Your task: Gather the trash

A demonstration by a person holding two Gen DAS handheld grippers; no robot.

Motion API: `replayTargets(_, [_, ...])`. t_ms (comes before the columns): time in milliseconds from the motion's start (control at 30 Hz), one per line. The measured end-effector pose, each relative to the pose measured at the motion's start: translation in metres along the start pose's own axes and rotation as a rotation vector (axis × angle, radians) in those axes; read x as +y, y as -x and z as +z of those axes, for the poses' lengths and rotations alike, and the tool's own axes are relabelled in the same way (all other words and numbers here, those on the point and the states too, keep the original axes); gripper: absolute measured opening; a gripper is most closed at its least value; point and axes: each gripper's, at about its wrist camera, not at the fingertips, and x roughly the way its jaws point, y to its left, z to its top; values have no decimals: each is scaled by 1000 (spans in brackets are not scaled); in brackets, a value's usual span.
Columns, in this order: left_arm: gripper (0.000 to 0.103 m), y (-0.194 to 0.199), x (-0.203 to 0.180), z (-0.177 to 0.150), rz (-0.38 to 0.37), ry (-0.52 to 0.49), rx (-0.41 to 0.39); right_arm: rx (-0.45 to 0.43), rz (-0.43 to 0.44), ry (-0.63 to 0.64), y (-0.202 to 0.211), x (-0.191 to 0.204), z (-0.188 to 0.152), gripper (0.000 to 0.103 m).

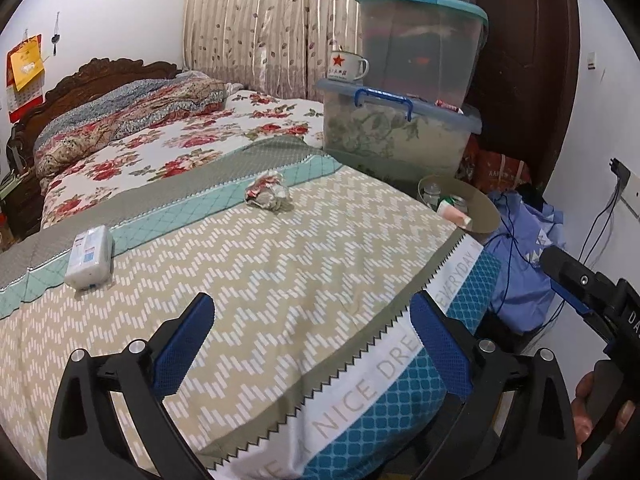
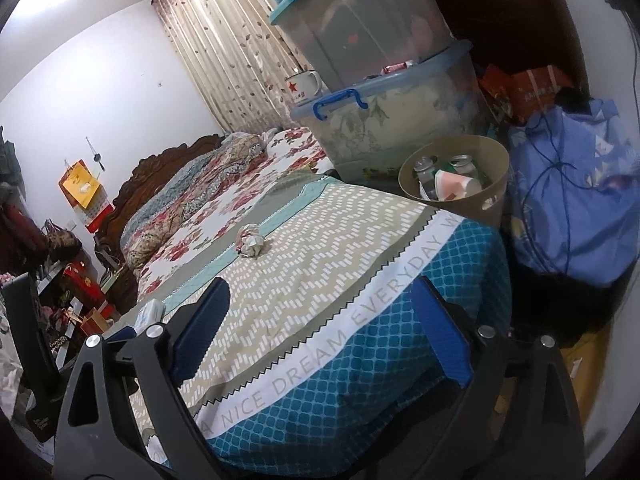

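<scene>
Two views, and both show your tools empty over the foot of the bed.

From the left wrist, your left tool (image 1: 312,344) hangs with its blue pads spread wide and only bedspread between them. That suits a reach, since nothing is clamped and the gap would take a loose bundle. The wad (image 1: 269,193) of crumpled wrappers and paper lies well ahead on the bed (image 1: 280,272), by the teal stripe. It looks like the one clear piece of trash left there. The bin (image 1: 482,210) stands at the bed's far corner, just below the stacked boxes (image 1: 400,132), with bottles and a wrapper already in it. A white pack (image 1: 89,258) lies to the left and looks like an unopened pack of tissues, so judge it before you take it. At the right edge your right tool shows as a black arm, with your fingers (image 1: 586,404) below it.

From the right wrist, your right tool (image 2: 320,332) also stands spread, with nothing between the pads. The wad (image 2: 251,242) lies ahead and left of centre. The bin (image 2: 496,168) is up to the right, its mouth tipped toward you, which makes the drop easy. The cup (image 2: 456,185) lies on top of its contents. The wad is light and may fall apart, so close on its middle.
</scene>
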Motion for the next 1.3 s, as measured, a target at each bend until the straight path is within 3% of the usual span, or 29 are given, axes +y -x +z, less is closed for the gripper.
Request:
replayTargets(333, [94,6,-16,-8,18,-23,18,-3,6,-17,5,-9,2,92])
replayTargets(633, [94,3,-16,-15,84,-18,61,17,13,-13,2,-6,0,92])
replayTargets(767, [94,6,-15,-20,115,-18,76,43,2,16,-6,1,-5,99])
replayTargets(1300, [94,44,-13,-26,205,-57,-43,60,-6,61,-13,13,-13,99])
